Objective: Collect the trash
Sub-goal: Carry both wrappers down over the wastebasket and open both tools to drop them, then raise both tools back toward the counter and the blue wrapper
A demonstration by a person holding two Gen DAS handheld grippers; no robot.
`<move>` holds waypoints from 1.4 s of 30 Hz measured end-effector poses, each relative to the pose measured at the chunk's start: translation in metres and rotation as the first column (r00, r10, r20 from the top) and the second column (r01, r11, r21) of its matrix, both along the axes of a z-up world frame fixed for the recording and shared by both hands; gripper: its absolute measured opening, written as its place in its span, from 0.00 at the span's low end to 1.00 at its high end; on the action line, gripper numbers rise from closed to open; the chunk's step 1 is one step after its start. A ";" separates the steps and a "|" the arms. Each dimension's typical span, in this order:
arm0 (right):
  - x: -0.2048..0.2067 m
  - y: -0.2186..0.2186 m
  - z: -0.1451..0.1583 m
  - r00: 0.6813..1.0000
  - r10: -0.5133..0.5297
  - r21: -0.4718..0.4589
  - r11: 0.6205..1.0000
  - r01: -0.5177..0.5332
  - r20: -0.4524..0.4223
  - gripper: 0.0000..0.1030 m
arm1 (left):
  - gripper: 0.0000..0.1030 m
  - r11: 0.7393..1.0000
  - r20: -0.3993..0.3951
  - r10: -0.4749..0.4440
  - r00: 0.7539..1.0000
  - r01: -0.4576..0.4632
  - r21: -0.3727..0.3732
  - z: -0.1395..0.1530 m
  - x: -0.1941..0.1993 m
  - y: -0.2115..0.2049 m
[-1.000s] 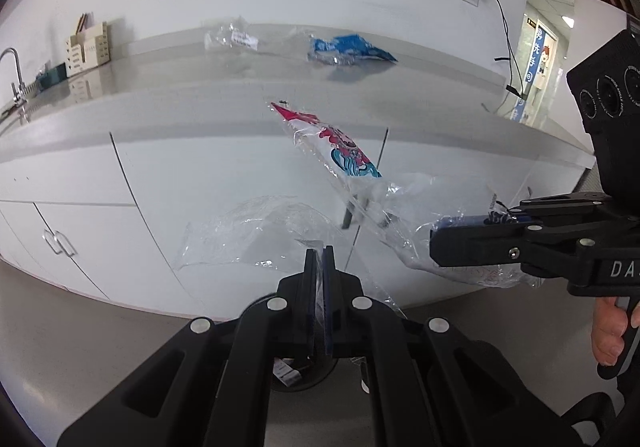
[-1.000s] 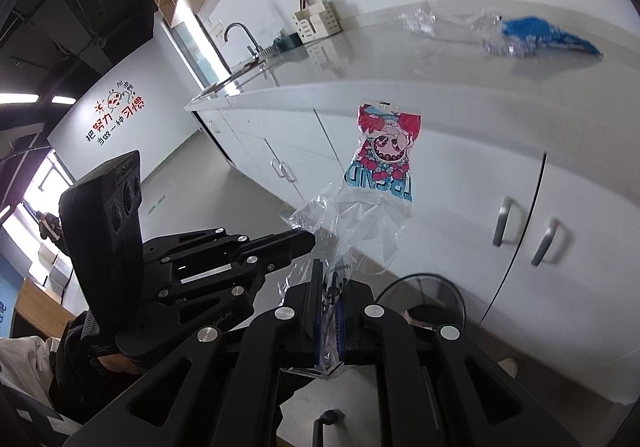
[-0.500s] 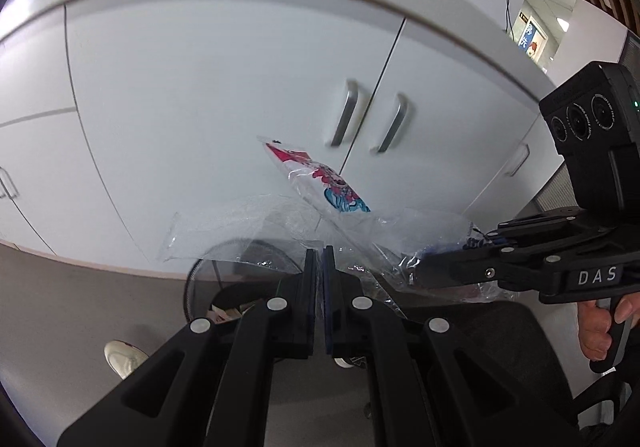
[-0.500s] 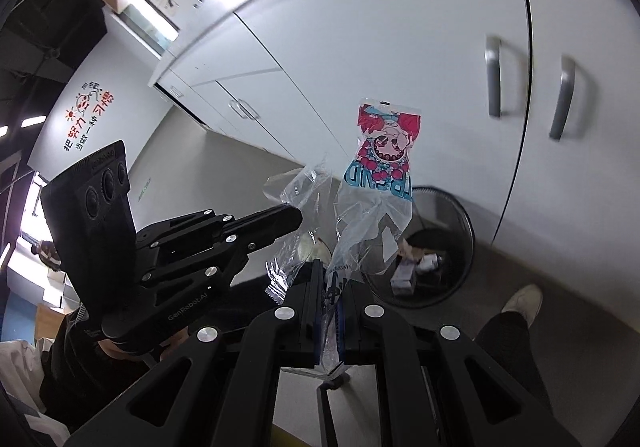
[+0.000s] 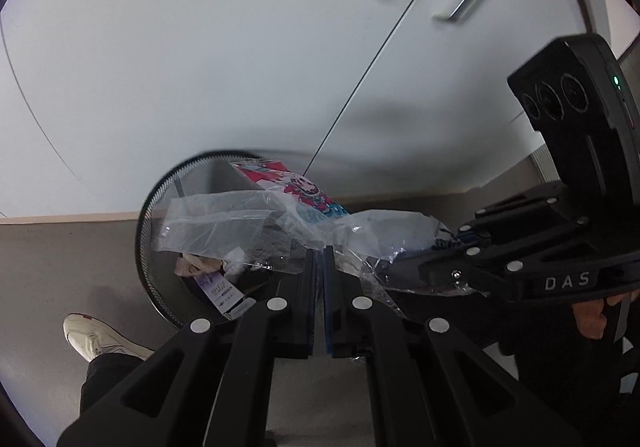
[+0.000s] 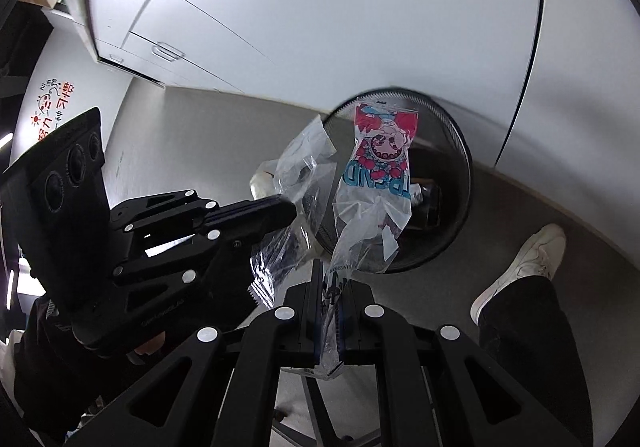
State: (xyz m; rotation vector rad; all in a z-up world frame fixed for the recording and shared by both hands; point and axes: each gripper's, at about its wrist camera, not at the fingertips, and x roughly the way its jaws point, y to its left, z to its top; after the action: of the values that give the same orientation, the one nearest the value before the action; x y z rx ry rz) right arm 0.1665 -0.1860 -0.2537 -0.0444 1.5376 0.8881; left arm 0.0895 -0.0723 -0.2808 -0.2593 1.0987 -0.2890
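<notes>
Clear plastic bag (image 5: 224,223), printed snack wrapper (image 6: 380,167) (red, blue), dangling above mesh wastebasket (image 6: 460,151)

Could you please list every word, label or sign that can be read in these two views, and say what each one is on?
"DAS": white letters on the right gripper's body.
"TREND", seen upside down: blue letters on the printed snack wrapper.
Red wall characters: too distorted to read.
Slip in the wire bin: too small.
Fine print on the wrapper's seam: too blurred.

Office kitchenette: white handled cabinets (image 5: 240,47), grey floor (image 6: 224,135), mesh wastebasket (image 6: 460,151), wall slogan (image 6: 52,107).
</notes>
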 end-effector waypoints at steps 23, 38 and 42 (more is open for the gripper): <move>0.037 0.014 -0.056 0.997 -0.062 -0.066 0.996 0.058 -0.056 0.50 | 0.61 0.996 -0.197 0.077 0.977 -0.066 0.060 -0.054 0.038 0.026; 0.032 -0.017 0.028 0.968 -0.207 -0.017 0.977 0.211 0.140 0.97 | 0.96 0.964 -0.162 0.237 0.958 -0.212 0.158 -0.022 0.018 0.054; 0.015 -0.018 0.065 0.956 -0.213 0.002 0.976 0.217 0.204 0.97 | 0.96 0.952 -0.095 0.274 0.957 -0.256 0.168 0.005 0.004 0.057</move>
State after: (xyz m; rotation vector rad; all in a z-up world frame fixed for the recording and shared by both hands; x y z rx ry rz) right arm 0.1812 -0.2040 -0.1888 0.0171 1.3320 0.6727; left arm 0.0934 -0.0154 -0.2756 -0.2851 1.1807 0.0530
